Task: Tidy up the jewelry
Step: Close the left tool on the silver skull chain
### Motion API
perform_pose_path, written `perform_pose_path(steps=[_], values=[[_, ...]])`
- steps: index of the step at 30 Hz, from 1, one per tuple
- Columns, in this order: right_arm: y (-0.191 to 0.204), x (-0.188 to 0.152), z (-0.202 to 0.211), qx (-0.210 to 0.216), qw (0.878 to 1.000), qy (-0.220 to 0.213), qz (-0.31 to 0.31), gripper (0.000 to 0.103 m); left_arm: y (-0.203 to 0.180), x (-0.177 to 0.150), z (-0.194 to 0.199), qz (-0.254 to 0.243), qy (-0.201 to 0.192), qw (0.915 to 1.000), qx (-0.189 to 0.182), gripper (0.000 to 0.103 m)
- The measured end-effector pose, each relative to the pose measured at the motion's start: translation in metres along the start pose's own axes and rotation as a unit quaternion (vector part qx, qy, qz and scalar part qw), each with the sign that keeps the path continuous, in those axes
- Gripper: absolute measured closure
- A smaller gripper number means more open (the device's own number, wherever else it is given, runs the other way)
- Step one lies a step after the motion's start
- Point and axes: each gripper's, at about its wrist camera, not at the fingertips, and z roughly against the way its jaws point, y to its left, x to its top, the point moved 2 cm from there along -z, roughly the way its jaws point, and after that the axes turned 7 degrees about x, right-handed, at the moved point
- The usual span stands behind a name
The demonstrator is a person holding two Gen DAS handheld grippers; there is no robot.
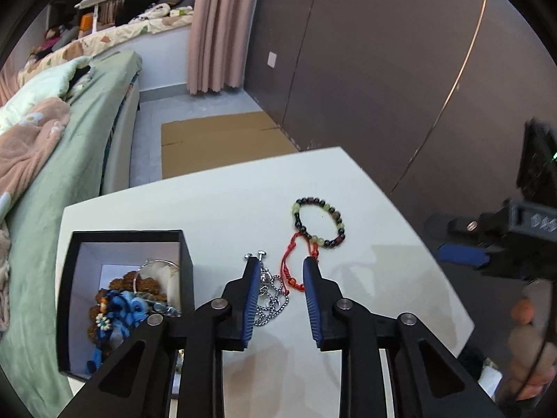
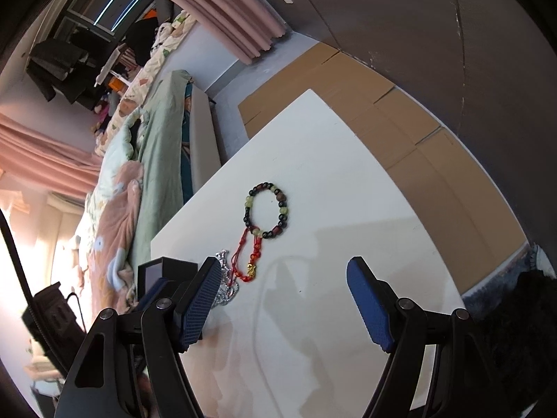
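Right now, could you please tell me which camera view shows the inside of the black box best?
The left wrist view: it looks down into the open black box, showing its white lining and the blue and brown jewelry piled inside. The right wrist view catches only the box's upper corner, behind a claw finger, with none of its contents.

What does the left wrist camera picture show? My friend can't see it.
The left gripper hovers partly closed over a red string bracelet and a silver chain on a white table. A beaded bracelet lies farther away, and a black box of jewelry sits at left.
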Motion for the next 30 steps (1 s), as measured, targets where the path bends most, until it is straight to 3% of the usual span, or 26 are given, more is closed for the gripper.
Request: perform_pose_path(steps=[16, 23, 30], values=[[-0.004, 0.019, -0.001, 0.004, 1.0, -0.004, -0.011, 0.027, -0.011, -0.006, -0.054, -0.044, 0.057, 0.9954, 0.063, 0.081], [-0.003, 0.021, -0.003, 0.002, 1.0, -0.003, -0.009, 0.027, -0.017, -0.008, -0.064, -0.074, 0.059, 0.9905, 0.1, 0.081], [-0.001, 0.022, -0.005, 0.0, 1.0, -0.002, -0.008, 0.027, -0.012, -0.008, -0.066, -0.069, 0.063, 0.992, 0.084, 0.084]])
